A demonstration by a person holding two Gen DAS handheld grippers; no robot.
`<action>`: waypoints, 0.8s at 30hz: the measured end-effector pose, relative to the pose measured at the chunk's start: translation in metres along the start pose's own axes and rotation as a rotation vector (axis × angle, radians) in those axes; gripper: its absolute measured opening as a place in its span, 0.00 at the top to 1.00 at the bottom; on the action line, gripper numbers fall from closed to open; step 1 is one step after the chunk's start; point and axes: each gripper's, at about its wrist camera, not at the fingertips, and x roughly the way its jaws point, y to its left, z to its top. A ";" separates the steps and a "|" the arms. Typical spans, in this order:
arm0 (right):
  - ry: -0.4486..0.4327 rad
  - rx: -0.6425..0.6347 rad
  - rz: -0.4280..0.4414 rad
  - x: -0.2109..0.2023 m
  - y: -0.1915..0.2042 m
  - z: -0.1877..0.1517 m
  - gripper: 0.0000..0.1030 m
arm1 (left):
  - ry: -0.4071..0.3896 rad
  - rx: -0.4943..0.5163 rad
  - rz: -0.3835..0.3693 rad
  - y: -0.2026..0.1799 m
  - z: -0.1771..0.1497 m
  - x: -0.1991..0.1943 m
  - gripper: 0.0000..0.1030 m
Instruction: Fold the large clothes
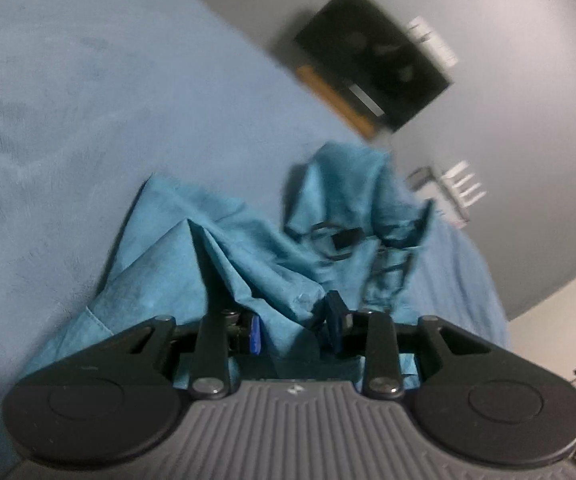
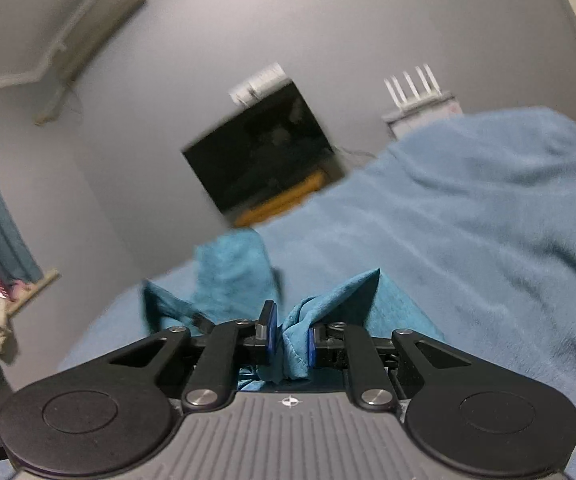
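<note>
Pinching bunched teal garment (image 1: 255,248) between narrowed jaws, both left gripper (image 1: 294,326) and right gripper (image 2: 291,338) hold soft, limp cloth best gripped at hems.

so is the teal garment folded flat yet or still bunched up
Still bunched up. The teal garment rises in creased peaks off the blue blanket, with cloth gathered between the fingers of the left gripper and right gripper.

Both wrist views look close along the blue bedcover (image 1: 87,120) toward 1 shared dark screen (image 2: 263,148)
</note>
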 end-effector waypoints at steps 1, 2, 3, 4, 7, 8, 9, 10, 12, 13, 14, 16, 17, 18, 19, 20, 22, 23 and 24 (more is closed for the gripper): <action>0.017 -0.015 -0.014 0.010 -0.002 -0.005 0.84 | 0.011 0.003 0.012 0.001 0.002 0.007 0.70; 0.029 -0.041 -0.030 0.019 0.000 -0.010 0.84 | 0.019 0.012 0.022 0.001 0.003 0.013 0.68; 0.036 -0.070 -0.042 0.028 0.002 -0.013 0.84 | 0.023 0.018 0.025 0.002 0.003 0.016 0.65; 0.042 -0.096 -0.053 0.036 0.004 -0.018 0.83 | 0.025 0.017 0.023 0.003 0.005 0.018 0.64; 0.036 -0.091 -0.082 0.045 -0.001 -0.025 0.52 | -0.008 -0.016 0.023 0.010 0.007 0.015 0.43; 0.011 -0.079 -0.103 0.043 -0.004 -0.025 0.37 | -0.046 -0.020 0.040 0.013 0.008 0.009 0.30; -0.010 -0.072 -0.109 0.039 -0.005 -0.024 0.36 | -0.084 -0.013 0.053 0.014 0.009 0.004 0.22; -0.020 -0.074 -0.098 0.038 -0.004 -0.023 0.36 | -0.114 0.006 0.070 0.013 0.010 -0.001 0.21; -0.030 -0.099 -0.086 0.032 0.001 -0.021 0.36 | -0.127 0.057 0.097 0.010 0.010 -0.006 0.21; -0.034 -0.123 -0.080 0.028 0.003 -0.022 0.36 | -0.126 0.095 0.109 0.007 0.006 -0.008 0.21; -0.035 -0.159 -0.069 0.024 0.009 -0.023 0.36 | -0.123 0.144 0.121 0.002 0.000 -0.009 0.21; -0.021 -0.255 -0.051 0.021 0.025 -0.027 0.36 | -0.101 0.259 0.152 -0.008 -0.014 -0.006 0.21; -0.003 -0.307 -0.051 0.022 0.034 -0.030 0.37 | -0.088 0.320 0.171 -0.013 -0.023 -0.004 0.21; 0.022 -0.365 -0.061 0.029 0.043 -0.037 0.37 | -0.066 0.381 0.203 -0.016 -0.032 -0.001 0.21; 0.043 -0.404 -0.068 0.034 0.048 -0.042 0.37 | -0.061 0.441 0.246 -0.019 -0.041 0.003 0.21; 0.081 -0.439 -0.079 0.040 0.052 -0.047 0.37 | -0.060 0.493 0.297 -0.021 -0.049 0.006 0.21; 0.164 -0.478 -0.130 0.058 0.054 -0.061 0.38 | -0.063 0.571 0.401 -0.019 -0.064 0.011 0.21; 0.194 -0.493 -0.182 0.065 0.050 -0.068 0.39 | -0.060 0.594 0.444 -0.014 -0.071 0.011 0.21; 0.218 -0.499 -0.241 0.071 0.044 -0.075 0.40 | -0.056 0.601 0.464 -0.007 -0.077 0.009 0.18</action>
